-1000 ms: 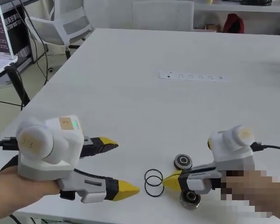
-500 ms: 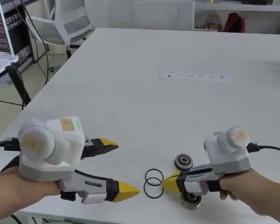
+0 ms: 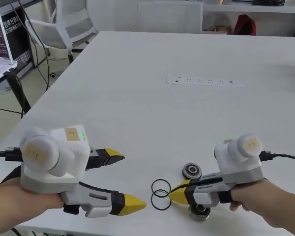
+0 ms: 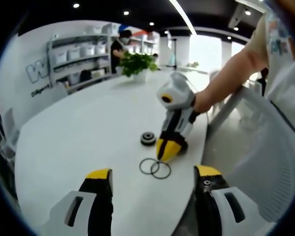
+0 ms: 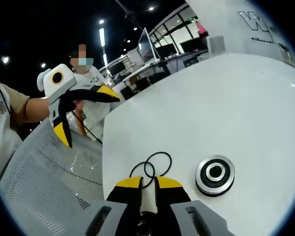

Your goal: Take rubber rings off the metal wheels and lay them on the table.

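Head view: two black rubber rings [image 3: 161, 193] lie flat on the white table [image 3: 152, 98] near its bottom edge, overlapping each other, free of any wheel. Just right of them, one metal wheel [image 3: 192, 170] sits on the table. A second wheel [image 3: 199, 212] lies lower, partly hidden under the right gripper [image 3: 178, 195].

That gripper points left, its yellow tips just short of the rings. Its jaws are drawn nearly together, and nothing shows pinched between the tips. The right hand [image 3: 258, 200] grips the handle from the lower right corner.

In the right gripper view the rings [image 5: 150, 169] lie just beyond the tips of the right gripper [image 5: 147, 183], and the free wheel [image 5: 215, 174] rests to their right. A dark round shape shows through the slim gap low between the jaws.

The left gripper [image 3: 123, 180] sits at the lower left of the head view, well apart from the rings. It points right with its jaws spread wide and empty, and the left hand [image 3: 17, 201] is wrapped around its body.

In the left gripper view its own jaws [image 4: 153, 173] frame the rings [image 4: 155, 168]. The right gripper [image 4: 167, 150] angles down toward them, and the wheel [image 4: 148, 138] lies just beyond.

Farther up the table in the head view lies a white power strip [image 3: 204, 80].
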`<state>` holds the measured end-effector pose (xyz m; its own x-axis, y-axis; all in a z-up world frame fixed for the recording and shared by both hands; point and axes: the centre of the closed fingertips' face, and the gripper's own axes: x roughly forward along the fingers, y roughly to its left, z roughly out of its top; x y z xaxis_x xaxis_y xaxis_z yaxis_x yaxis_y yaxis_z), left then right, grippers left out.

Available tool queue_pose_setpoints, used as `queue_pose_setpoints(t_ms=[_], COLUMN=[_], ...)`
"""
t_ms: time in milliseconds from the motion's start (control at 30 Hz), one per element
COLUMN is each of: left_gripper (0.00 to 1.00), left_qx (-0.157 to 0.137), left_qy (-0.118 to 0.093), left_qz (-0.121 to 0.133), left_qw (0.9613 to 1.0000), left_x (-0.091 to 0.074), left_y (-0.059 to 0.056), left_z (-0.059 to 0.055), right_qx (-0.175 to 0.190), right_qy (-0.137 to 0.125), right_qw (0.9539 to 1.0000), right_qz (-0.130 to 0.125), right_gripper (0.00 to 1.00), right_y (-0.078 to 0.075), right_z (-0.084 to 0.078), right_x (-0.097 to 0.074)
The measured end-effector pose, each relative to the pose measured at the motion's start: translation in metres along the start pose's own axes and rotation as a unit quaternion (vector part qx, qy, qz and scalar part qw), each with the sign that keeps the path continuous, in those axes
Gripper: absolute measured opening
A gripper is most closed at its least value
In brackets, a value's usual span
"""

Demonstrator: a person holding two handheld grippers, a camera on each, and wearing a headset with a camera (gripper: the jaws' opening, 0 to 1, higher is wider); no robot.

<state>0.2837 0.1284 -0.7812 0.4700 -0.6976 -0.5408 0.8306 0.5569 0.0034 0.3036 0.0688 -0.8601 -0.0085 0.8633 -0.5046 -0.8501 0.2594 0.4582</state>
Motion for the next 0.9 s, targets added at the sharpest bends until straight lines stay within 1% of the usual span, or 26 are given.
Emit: queue_pose_setpoints(t_ms=[167, 400, 600, 767, 900], left_gripper=[0.68, 0.68, 0.68, 0.67, 0.67], left_qx=[0.004, 0.005, 0.005, 0.007, 0.009], left_qy=[0.001, 0.001, 0.0, 0.001, -0.002], left_qz=[-0.003, -0.003, -0.001, -0.002, -0.003], left_qw=[1.0, 1.0, 1.0, 1.0, 1.0], left_x=[0.001, 0.002, 0.002, 0.004, 0.005], left_y=[0.0, 0.001, 0.003, 0.005, 0.007], left_z=[0.002, 0.005, 0.007, 0.009, 0.012], right_qx=[0.0, 0.004, 0.014, 0.016, 0.019], right_qy=[-0.009, -0.031, -0.062, -0.081, -0.091], right_qw=[1.0, 0.9995, 0.998, 0.9965, 0.9955], right_qz=[0.003, 0.0, -0.007, -0.014, -0.018], right_gripper=[0.1, 0.12, 0.14, 0.15, 0.16], right_y=[0.003, 0.003, 0.001, 0.0, -0.002], right_z=[0.004, 0.015, 0.03, 0.036, 0.04], right_x=[-0.005, -0.013, -0.025, -0.035, -0.04])
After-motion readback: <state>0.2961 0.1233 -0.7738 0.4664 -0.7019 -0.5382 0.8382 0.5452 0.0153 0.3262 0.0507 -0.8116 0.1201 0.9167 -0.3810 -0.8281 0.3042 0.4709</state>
